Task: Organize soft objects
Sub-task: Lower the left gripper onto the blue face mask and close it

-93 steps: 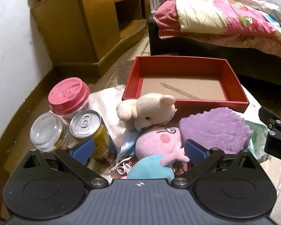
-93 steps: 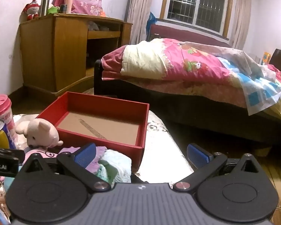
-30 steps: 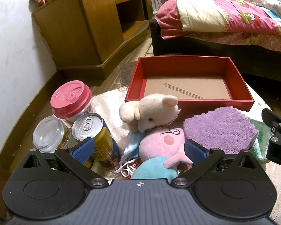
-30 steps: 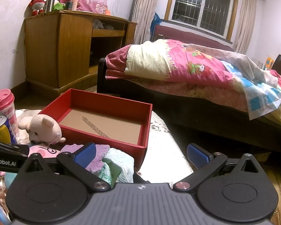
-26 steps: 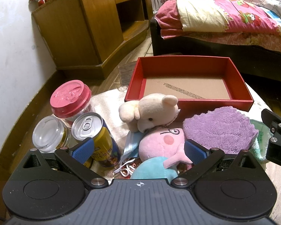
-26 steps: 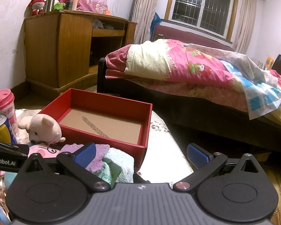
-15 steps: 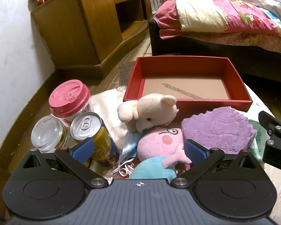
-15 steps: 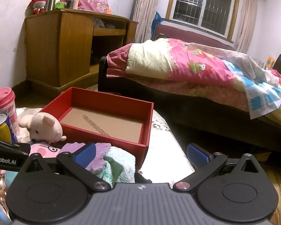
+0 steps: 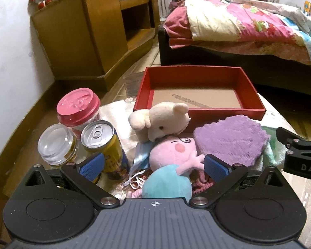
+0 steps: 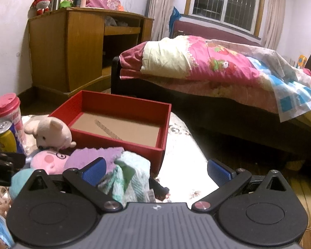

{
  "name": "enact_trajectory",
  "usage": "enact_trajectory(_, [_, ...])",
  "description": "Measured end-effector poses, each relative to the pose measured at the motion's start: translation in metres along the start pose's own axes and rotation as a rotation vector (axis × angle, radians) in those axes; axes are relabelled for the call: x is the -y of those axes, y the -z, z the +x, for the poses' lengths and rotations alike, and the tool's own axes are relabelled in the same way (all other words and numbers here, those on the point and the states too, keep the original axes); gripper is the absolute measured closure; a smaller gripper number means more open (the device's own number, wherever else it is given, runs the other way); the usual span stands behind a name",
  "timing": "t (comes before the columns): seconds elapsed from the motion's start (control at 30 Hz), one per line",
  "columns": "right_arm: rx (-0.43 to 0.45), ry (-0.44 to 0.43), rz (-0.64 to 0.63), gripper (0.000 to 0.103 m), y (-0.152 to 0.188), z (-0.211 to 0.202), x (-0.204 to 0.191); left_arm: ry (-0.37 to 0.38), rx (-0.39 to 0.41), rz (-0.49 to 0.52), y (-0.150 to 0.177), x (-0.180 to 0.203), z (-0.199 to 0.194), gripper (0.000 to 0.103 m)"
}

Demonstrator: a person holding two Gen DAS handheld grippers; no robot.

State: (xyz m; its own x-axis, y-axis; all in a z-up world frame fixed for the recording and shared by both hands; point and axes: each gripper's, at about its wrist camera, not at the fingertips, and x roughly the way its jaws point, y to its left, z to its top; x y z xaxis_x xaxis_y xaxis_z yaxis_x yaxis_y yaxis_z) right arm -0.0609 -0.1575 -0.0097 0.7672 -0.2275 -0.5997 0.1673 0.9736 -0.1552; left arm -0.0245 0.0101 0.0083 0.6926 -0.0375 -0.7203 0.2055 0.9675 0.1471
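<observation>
- Closest in, the left gripper (image 9: 153,166) hangs over the pile with its blue fingers (image 9: 92,165) spread wide, gripping nothing.
- Between those fingers lies the pink pig plush (image 9: 172,151), face up in its teal outfit, with a light blue face mask (image 9: 140,159) tucked against its left side.
- The right gripper (image 10: 155,171) is spread wide too, and bare; its left finger sits in front of the purple cloth (image 10: 93,157) and a mint green towel (image 10: 132,172) bunched just beside it.
- From the left wrist view, that purple cloth (image 9: 230,141) lies touching the pig's head, on the right.
- One step back, the cream plush animal (image 9: 161,120) rests on top of the pig's head and leans against the front wall of the red box (image 9: 197,112).
- Off to the left on the bench (image 9: 114,112) (the hard stuff): a yellow drink can (image 9: 105,145), a clear glass jar (image 9: 56,143) and a pink-lidded cup (image 9: 78,105), bunched together.
- The red box shows only its brown cardboard floor; none of the soft things lie in it.
- Far back, a wooden cabinet (image 10: 72,47) on the left and a bed (image 10: 217,72) with a pink quilt.
</observation>
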Motion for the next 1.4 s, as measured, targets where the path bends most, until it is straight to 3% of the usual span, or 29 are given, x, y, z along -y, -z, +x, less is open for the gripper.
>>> enact_trajectory(0.43, [0.004,-0.040,-0.012,0.024,0.014,-0.033,-0.016,0.093,-0.022,-0.026,0.035,-0.017,-0.032,0.005])
enact_trajectory(0.63, [-0.040,-0.058,-0.032,0.024,0.030,-0.042,-0.016,0.173,-0.108,-0.026,0.061,-0.026,-0.036,0.005])
enact_trajectory(0.73, [-0.071,-0.057,-0.032,0.024,0.035,-0.039,-0.013,0.173,-0.133,0.008,0.070,-0.020,-0.032,0.005])
enact_trajectory(0.83, [-0.092,-0.062,-0.027,0.024,0.037,-0.036,-0.012,0.193,-0.196,0.030,0.077,-0.015,-0.019,0.006])
enact_trajectory(0.97, [-0.094,-0.086,-0.033,0.024,0.039,-0.035,-0.013,0.217,-0.315,-0.028,0.088,-0.023,0.006,0.008])
enact_trajectory(1.07, [-0.110,-0.102,-0.032,0.024,0.041,-0.032,-0.014,0.195,-0.367,-0.065,0.094,-0.027,0.024,0.018])
enact_trajectory(1.13, [-0.122,-0.120,-0.027,0.024,0.041,-0.031,-0.014,0.187,-0.392,-0.085,0.095,-0.029,0.031,0.037])
enact_trajectory(1.23, [-0.123,-0.143,-0.039,0.024,0.041,-0.032,-0.017,0.217,-0.442,-0.124,0.099,-0.031,0.045,0.052])
enact_trajectory(1.37, [-0.127,-0.157,-0.048,0.024,0.041,-0.032,-0.020,0.239,-0.473,-0.135,0.105,-0.032,0.049,0.061])
enact_trajectory(1.4, [-0.129,-0.162,-0.047,0.024,0.042,-0.031,-0.019,0.244,-0.467,-0.138,0.105,-0.034,0.048,0.067])
